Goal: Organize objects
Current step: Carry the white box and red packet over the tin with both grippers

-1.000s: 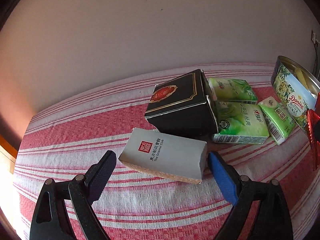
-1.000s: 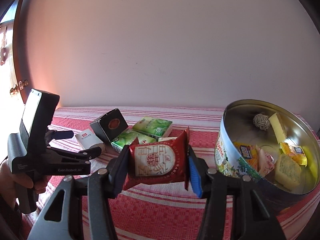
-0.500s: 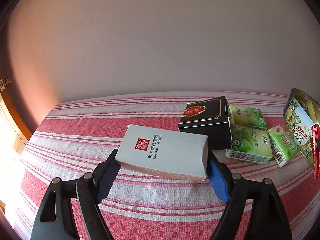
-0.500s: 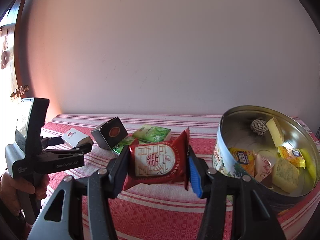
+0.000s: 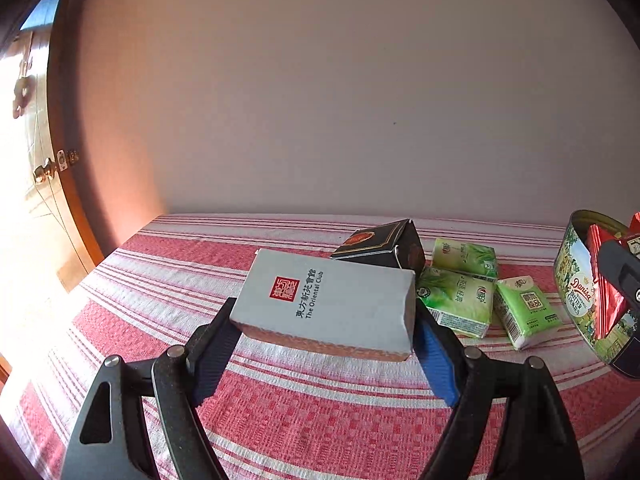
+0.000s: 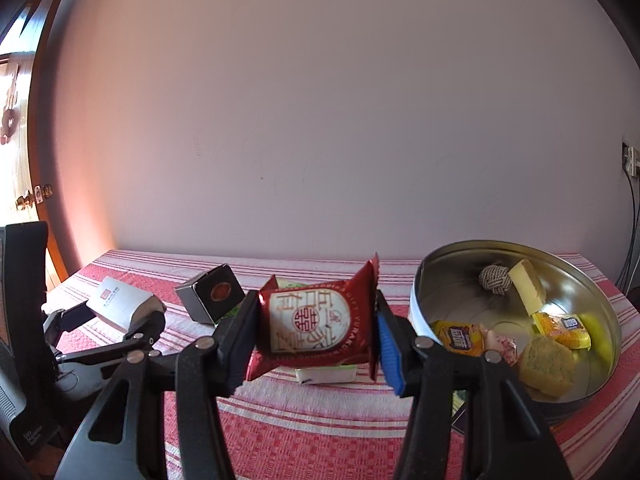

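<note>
Left claw [image 5: 326,336] clamped on the white box [image 5: 328,300] by its short ends, box clear of the striped cloth of the bench [image 5: 320,412]; jaws just closed in on it. Right claw [image 6: 316,344] clamped on the red foil packet [image 6: 316,322], held off the bench just left of the round tin [image 6: 516,396].

Risks:
- White box held only at its ends, near the pad tips. A twist or bump could pivot it out.
- Foil packet is slick and soft; it could crumple and slide through the pads.
- Both claws probably head for the same tin, so they could clash at its rim. In the left view the right claw already sits in front of the tin.

Around:
- Black box [image 5: 384,246] and three green tissue packs [image 5: 458,304] lie between the white box and the tin, in the left claw's path if it travels low.
- The tin already holds wrapped sweets [image 6: 460,336], a cake [image 6: 546,364] and a knotted ball [image 6: 494,278]; free room is mostly at its back-left.
- Bench's far edge runs along the wall.
</note>
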Demonstrator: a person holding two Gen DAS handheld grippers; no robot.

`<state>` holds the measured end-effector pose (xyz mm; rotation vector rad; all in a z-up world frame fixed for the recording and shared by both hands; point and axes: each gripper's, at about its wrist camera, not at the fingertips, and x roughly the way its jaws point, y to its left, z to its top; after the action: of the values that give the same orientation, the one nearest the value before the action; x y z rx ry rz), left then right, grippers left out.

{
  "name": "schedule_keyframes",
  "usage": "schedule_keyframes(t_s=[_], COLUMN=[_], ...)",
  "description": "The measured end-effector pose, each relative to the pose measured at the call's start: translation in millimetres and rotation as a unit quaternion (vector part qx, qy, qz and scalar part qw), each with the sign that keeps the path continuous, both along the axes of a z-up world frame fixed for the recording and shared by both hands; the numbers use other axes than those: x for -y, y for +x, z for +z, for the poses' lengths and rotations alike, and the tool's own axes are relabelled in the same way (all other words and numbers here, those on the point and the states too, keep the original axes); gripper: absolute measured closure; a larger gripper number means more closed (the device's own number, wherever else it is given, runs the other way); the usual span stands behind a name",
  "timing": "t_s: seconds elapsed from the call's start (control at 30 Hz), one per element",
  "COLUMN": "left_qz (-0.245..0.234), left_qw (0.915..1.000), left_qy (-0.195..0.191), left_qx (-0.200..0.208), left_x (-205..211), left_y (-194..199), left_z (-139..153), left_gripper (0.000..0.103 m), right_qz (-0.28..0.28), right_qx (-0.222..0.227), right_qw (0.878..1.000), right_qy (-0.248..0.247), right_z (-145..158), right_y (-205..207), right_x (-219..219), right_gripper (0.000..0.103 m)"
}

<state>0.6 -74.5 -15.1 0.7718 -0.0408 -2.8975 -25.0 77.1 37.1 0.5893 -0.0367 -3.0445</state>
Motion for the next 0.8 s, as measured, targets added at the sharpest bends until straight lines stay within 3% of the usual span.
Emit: schedule_keyframes(t_s=[0.3,0.8], left_qz=[0.007,-0.025], left_qw=[0.9999,0.9996], left_qy=[0.009,0.012], left_qx=[-0.005,-0.008], left_x=[-0.2,-62.9], left_y=[14.0,21.6], left_z=[4.0,5.9], left_gripper=[0.020,0.020], right_qz=[-0.001,-0.046], right_qx=[-0.020,-0.034], right_qw=[1.000,0.998], right_qy=[0.009,0.017], right_z=[8.3,13.1], right_y=[15.7,28.7], right_x=[-11.7,-75.7], right_gripper=[0.049,0.049])
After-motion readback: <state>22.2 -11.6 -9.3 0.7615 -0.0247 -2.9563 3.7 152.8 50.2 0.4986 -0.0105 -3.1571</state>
